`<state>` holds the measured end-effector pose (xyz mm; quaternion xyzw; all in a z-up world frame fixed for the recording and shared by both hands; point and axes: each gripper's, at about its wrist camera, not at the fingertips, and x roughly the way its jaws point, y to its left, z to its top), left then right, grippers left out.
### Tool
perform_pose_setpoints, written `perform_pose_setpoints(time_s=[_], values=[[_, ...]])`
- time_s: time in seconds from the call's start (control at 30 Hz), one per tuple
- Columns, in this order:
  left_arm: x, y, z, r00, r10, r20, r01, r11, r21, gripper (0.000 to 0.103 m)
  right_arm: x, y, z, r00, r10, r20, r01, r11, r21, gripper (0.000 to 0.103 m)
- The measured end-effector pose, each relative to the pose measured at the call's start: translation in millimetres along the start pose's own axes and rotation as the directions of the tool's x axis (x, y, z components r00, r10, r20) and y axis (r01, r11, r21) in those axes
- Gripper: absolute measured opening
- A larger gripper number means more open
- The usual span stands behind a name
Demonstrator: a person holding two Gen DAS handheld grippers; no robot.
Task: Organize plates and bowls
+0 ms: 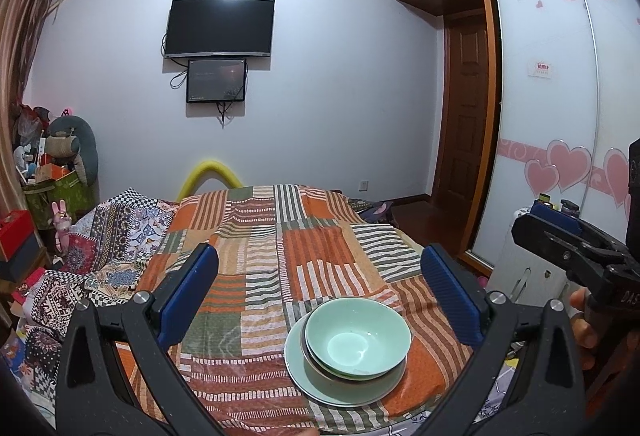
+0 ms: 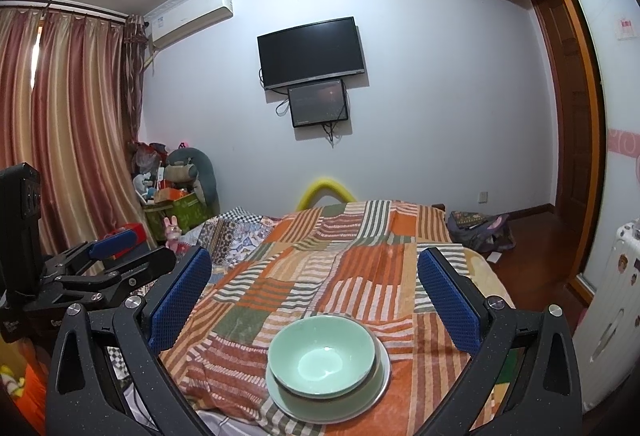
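Note:
A pale green bowl (image 1: 357, 340) sits stacked on a second bowl, on a pale green plate (image 1: 298, 372), on the striped bedspread. The stack also shows in the right wrist view, bowl (image 2: 322, 360) on plate (image 2: 382, 376). My left gripper (image 1: 320, 256) is open and empty, held above and behind the stack. My right gripper (image 2: 314, 260) is open and empty, also above and behind the stack. The right gripper shows at the right edge of the left wrist view (image 1: 560, 236). The left gripper shows at the left of the right wrist view (image 2: 116, 252).
The bed (image 1: 280, 228) with an orange striped cover fills the middle. A patterned quilt (image 1: 112, 236) lies on its left. Boxes and plush toys (image 1: 60, 164) crowd the left corner. A wardrobe (image 1: 560, 116) and door stand right. A bag (image 2: 478, 228) lies on the floor.

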<state>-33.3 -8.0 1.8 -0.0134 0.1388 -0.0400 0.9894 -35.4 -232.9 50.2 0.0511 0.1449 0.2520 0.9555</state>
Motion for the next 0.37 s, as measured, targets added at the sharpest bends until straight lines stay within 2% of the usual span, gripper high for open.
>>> perform_pose_setpoints(time_s=[0.37], values=[[0.8,2.6,0.2,1.000,-0.009,-0.002,0.009,1.000,-0.010,0.103,1.2,-1.1,-2.0,1.000,0.000,-0.015,0.000,1.000,0.009,0.103]])
